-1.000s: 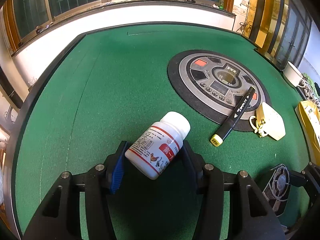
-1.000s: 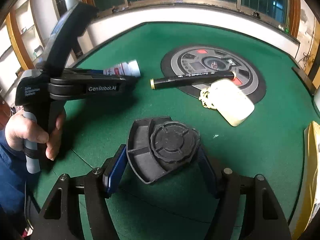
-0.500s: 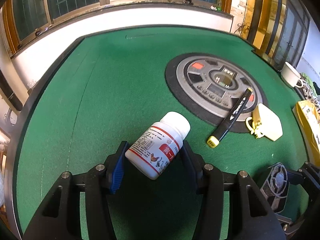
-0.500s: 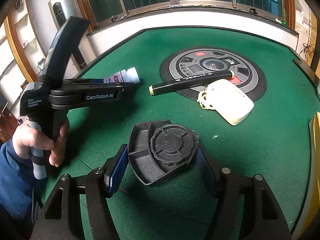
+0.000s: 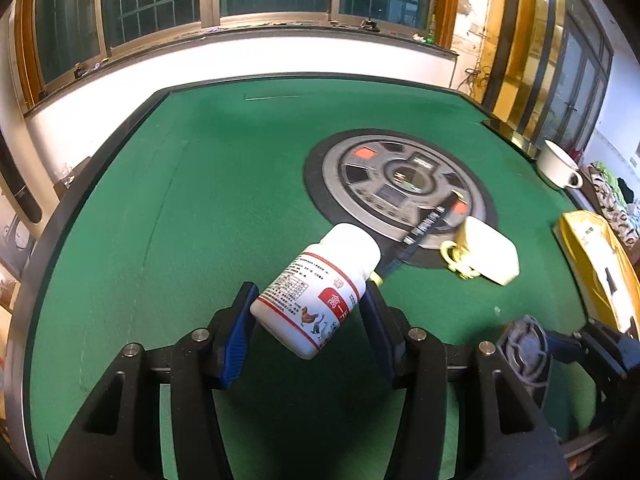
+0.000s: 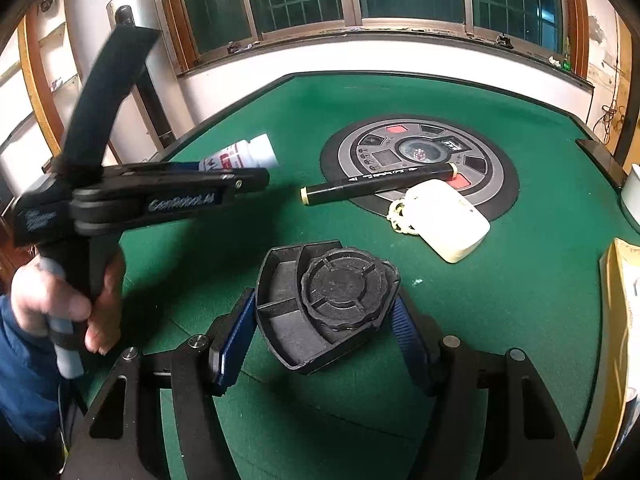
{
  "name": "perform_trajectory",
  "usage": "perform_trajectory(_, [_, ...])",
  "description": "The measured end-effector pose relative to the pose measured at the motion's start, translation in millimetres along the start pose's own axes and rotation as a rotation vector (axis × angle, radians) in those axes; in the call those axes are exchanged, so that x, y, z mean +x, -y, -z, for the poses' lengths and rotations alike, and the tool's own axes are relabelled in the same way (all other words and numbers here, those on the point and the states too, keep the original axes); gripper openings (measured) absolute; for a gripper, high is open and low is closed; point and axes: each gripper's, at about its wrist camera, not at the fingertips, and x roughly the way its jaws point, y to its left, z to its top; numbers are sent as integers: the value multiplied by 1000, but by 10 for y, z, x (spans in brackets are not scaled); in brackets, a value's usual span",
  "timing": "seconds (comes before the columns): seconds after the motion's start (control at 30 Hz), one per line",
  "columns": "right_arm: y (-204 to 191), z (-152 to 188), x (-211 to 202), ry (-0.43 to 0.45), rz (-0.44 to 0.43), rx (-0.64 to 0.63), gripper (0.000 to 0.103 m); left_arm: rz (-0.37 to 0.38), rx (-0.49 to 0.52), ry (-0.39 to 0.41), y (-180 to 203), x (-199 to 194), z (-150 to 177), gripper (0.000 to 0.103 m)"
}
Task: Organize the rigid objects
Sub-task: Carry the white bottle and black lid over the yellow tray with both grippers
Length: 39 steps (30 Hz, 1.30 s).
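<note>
Our left tongs [image 5: 308, 320] clamp a white pill bottle [image 5: 318, 294] at a slant, cap pointing away, lifted above the green desk [image 5: 200, 200]. Our right tongs [image 6: 324, 328] grip a black ridged plastic part [image 6: 326, 300], raised over the felt. In the right view our left hand [image 6: 68, 304] grasps its handle upright. Farther off, a black marker [image 6: 380, 184] lies just beside a cream case [image 6: 444, 224], across the edge of the round control panel [image 6: 420, 160].

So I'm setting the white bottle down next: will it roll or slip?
Laid sideways, the white bottle would probably roll: its body is round. Its glossy plastic may slip between the left gripper pads. The green felt table should damp rolling.
</note>
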Motion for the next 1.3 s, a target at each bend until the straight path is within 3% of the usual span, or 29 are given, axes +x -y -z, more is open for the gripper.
perform_trajectory(0.5, [327, 174, -696, 102, 59, 86, 61, 64, 28, 44, 531, -409, 275, 51])
perform_trajectory(1.3, [1180, 551, -1503, 197, 177, 238, 61, 92, 292, 122, 1971, -590, 261, 51])
